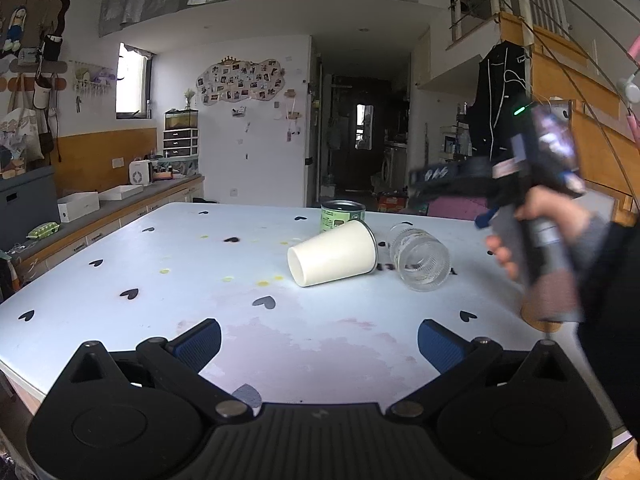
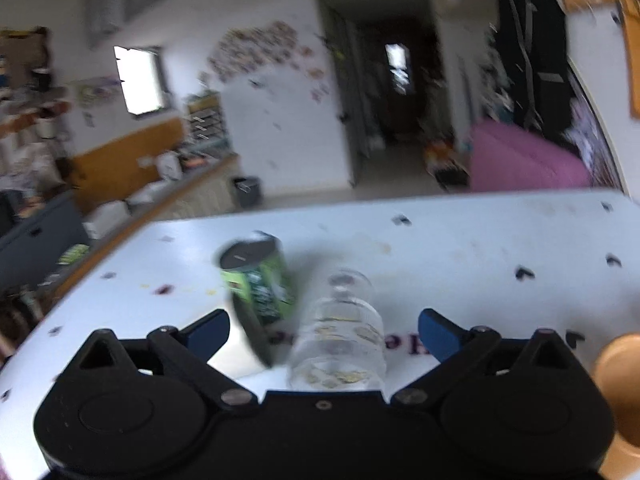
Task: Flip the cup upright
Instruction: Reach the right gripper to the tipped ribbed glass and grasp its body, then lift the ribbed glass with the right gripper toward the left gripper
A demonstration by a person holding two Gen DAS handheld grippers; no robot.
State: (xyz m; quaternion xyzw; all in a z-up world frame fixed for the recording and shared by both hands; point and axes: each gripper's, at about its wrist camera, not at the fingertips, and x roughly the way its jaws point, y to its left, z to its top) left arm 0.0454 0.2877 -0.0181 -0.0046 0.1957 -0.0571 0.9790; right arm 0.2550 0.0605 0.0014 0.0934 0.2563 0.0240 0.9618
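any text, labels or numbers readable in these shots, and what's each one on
Nothing reads in full.
Green can: label print too small in the left view, blurred in the right view.
Table: purple letters beside the glass, upside down and blurred; perhaps "e" and "H", not sure.
Paper cup: blank.
Wall photos: too small.

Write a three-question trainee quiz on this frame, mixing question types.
1. True or false: the paper cup stands upright on the table.
2. What lies just right of it in the left wrist view? A) glass jar B) plate C) spoon
3. Fill in: the left gripper and right gripper both have their jaws ____.

Key: 1 false, it lies on its side; 2 A; 3 open, holding nothing.
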